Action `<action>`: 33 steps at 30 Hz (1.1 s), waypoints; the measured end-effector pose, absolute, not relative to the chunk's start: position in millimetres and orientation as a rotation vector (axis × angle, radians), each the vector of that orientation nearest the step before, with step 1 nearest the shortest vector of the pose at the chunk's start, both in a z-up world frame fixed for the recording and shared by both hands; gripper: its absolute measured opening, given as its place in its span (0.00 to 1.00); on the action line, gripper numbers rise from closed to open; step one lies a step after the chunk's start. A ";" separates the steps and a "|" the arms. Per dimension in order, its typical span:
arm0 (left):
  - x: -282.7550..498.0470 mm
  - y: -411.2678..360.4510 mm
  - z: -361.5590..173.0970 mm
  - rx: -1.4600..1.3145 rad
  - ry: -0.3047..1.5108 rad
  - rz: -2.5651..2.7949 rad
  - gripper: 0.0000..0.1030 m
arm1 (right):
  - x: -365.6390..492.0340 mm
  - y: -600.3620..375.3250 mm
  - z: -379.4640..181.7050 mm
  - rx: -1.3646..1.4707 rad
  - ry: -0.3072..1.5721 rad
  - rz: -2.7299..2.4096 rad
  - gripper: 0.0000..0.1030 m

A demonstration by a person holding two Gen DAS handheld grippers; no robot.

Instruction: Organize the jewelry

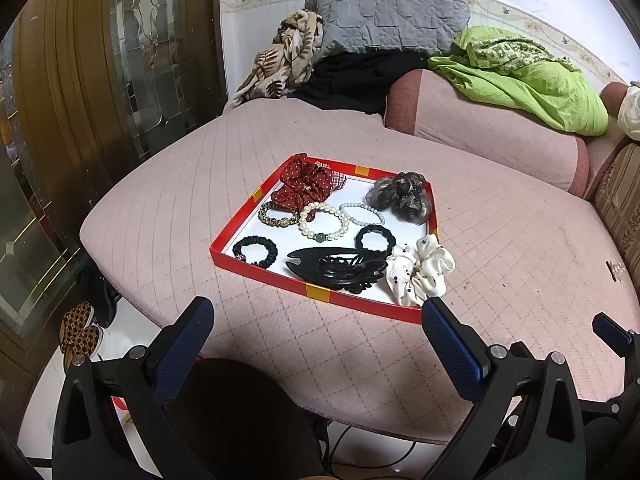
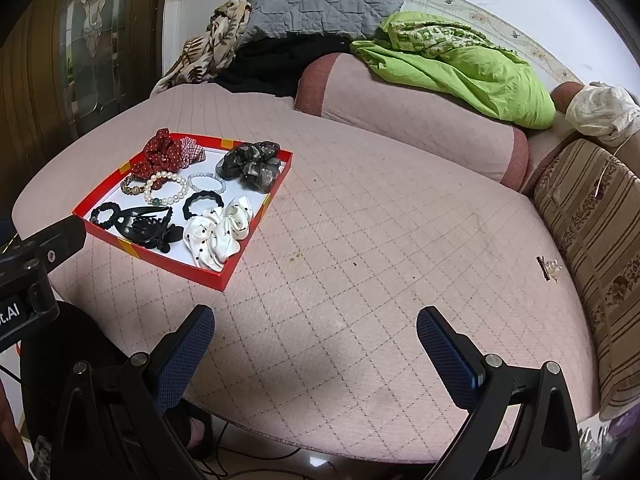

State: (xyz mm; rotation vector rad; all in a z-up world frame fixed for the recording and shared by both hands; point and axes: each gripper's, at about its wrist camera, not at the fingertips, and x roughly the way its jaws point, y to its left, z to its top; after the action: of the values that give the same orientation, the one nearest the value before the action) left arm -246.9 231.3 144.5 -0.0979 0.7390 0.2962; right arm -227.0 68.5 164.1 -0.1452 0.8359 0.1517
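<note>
The red tray (image 1: 276, 282) is sitting mid-frame on the pink quilted cushion (image 1: 500, 248), holding scrunchies, bead bracelets and a black hair claw (image 1: 340, 268). Both the left gripper (image 1: 316, 334) and right gripper (image 2: 316, 342) are hovering wide apart at the lower frame, gripping nothing.

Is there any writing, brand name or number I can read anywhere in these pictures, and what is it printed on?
"t.AI": white letters on the black body of the left gripper, at the left edge of the right wrist view; the start of the word is cut off by the frame.
No other text is readable: the red tray carries only plain yellow patches, and the jewelry and fabrics show patterns, not letters.
</note>
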 end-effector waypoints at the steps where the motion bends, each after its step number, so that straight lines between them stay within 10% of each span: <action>1: -246.5 231.6 143.9 -0.098 0.741 0.297 1.00 | -226.9 69.1 163.7 -0.146 0.837 0.152 1.00; 33: -229.4 237.7 124.3 -0.118 0.821 0.299 1.00 | -217.1 77.3 146.2 -0.156 0.880 0.205 1.00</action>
State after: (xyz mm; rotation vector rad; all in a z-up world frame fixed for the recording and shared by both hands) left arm -229.4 237.7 124.3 -0.1178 0.8209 0.2985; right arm -217.1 77.3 146.2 -0.1556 0.8797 0.2049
